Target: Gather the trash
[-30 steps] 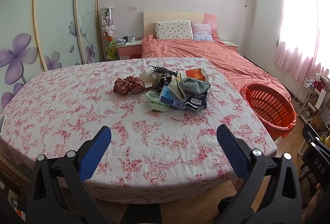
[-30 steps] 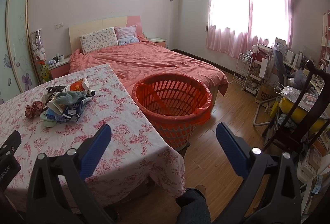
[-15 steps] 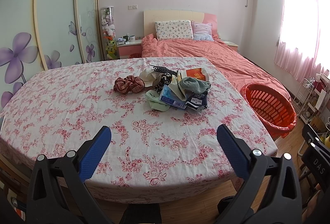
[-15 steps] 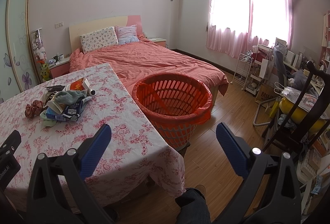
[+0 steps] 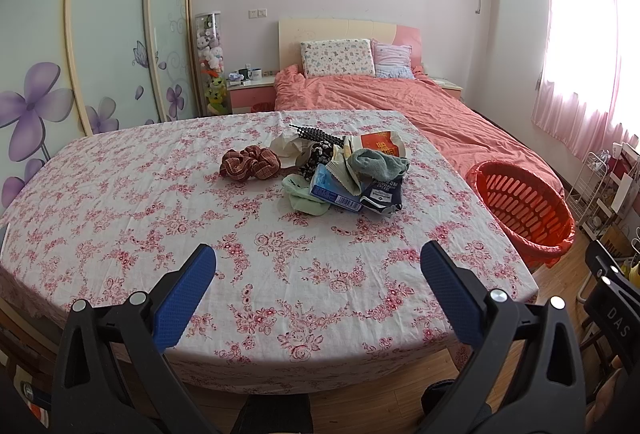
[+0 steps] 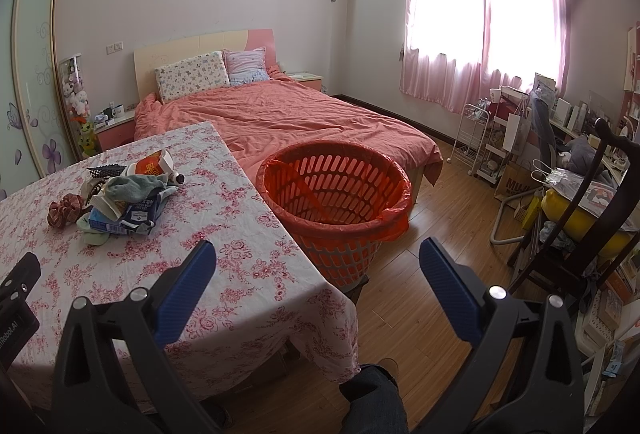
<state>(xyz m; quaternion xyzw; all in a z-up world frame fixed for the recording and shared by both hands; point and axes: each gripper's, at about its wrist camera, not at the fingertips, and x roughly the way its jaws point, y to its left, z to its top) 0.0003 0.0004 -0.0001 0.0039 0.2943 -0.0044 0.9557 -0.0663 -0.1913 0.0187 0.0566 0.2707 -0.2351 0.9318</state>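
On the table (image 5: 120,202), which wears a pink-flowered cloth, one loose heap of trash (image 5: 340,174) lies toward the far right part of the top, well apart from both grippers. In the heap I can count one blue packet (image 5: 334,190), one dark pouch (image 5: 382,194), one grey-green sock (image 5: 378,162), one pale green sock (image 5: 304,196), one orange-printed paper bag (image 5: 380,144) and one black studded strip (image 5: 316,133); the crumpled pieces under them are too tangled to count. One brown-red scrunchie (image 5: 250,163) sits just beside the heap on its left. The left gripper (image 5: 318,266) hangs above the near edge of the table with its two blue-padded fingers spread wide and nothing between them. The right gripper (image 6: 318,266) is likewise spread wide and bare, held over the table's near right corner and the wooden floor (image 6: 440,234). One orange basket (image 6: 336,194) with a red liner stands on the floor, close against the right side of the table and just in front of the bed (image 6: 300,114). Two pillows (image 6: 192,76) lie at the head of the bed. Bare cloth is all that lies between the left gripper and the heap. A dark wooden chair (image 6: 580,214) and cluttered shelves stand further right.
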